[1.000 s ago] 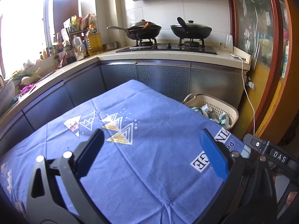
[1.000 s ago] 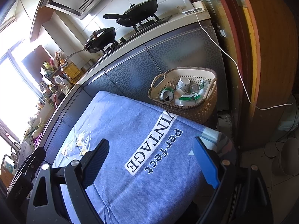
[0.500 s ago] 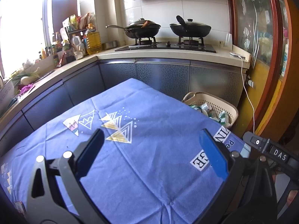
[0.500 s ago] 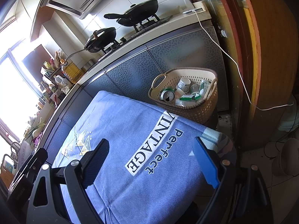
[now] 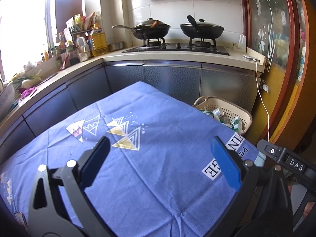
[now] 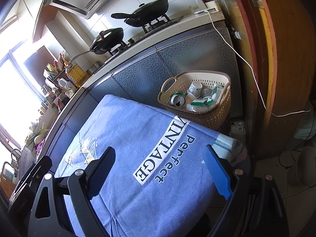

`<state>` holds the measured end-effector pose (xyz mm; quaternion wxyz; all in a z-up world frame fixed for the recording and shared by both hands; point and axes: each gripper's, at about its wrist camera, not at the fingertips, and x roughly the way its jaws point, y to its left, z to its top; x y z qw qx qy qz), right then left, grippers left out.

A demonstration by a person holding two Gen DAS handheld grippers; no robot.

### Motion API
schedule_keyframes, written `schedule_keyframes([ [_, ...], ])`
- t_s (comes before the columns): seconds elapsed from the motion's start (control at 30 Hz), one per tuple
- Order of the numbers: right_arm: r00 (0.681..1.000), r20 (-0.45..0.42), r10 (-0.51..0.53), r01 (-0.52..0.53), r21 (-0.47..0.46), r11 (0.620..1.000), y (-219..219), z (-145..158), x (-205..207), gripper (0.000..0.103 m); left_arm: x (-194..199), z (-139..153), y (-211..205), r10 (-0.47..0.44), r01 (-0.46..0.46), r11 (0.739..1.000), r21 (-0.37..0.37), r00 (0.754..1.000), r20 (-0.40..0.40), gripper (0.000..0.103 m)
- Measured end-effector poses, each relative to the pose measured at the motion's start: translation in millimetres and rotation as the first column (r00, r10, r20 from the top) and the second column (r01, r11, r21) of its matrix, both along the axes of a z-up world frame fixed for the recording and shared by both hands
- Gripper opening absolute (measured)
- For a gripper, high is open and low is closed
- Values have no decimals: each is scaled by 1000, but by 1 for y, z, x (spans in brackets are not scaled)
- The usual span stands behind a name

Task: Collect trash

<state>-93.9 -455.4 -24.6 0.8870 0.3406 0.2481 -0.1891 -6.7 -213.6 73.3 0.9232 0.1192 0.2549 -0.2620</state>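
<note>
A beige woven basket (image 6: 215, 116) stands on the floor beyond the table's far right corner, holding a can (image 6: 177, 100), a white cup (image 6: 195, 87) and green-and-white cartons (image 6: 201, 102). The left wrist view shows the same basket (image 5: 235, 108) past the table edge. A blue tablecloth (image 5: 158, 158) with triangle prints and "VINTAGE Perfect" lettering (image 6: 164, 150) covers the table. My left gripper (image 5: 160, 150) hovers open over the cloth, nothing between its fingers. My right gripper (image 6: 160, 160) is open above the lettering, empty.
A kitchen counter (image 5: 177, 56) runs behind the table with two black pans (image 5: 152, 28) on a stove. Bottles and packets (image 5: 83, 39) crowd the left counter by the window. A white cable (image 6: 250, 67) hangs beside a wooden door (image 6: 286, 59). The other gripper's body (image 5: 288, 160) sits at the right.
Both views have shifted very slightly; the grippers stay open and empty over the cloth. Nothing on the table or in the basket has moved.
</note>
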Motion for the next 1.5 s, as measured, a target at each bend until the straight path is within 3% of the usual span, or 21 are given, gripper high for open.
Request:
schedule_keyframes([
  [0.67, 1000, -3, 18, -18, -35, 999, 5, 7, 4, 89, 12, -5, 11, 20, -20, 1000, 8, 1000, -23, 97],
  [1.0, 999, -15, 43, -44, -113, 993, 13, 19, 10, 89, 13, -3, 18, 4, -4, 1000, 9, 1000, -20, 97],
  [1.5, 998, -24, 50, -52, -103, 993, 13, 14, 12, 89, 24, -2, 25, 54, -54, 999, 4, 997, -53, 97],
])
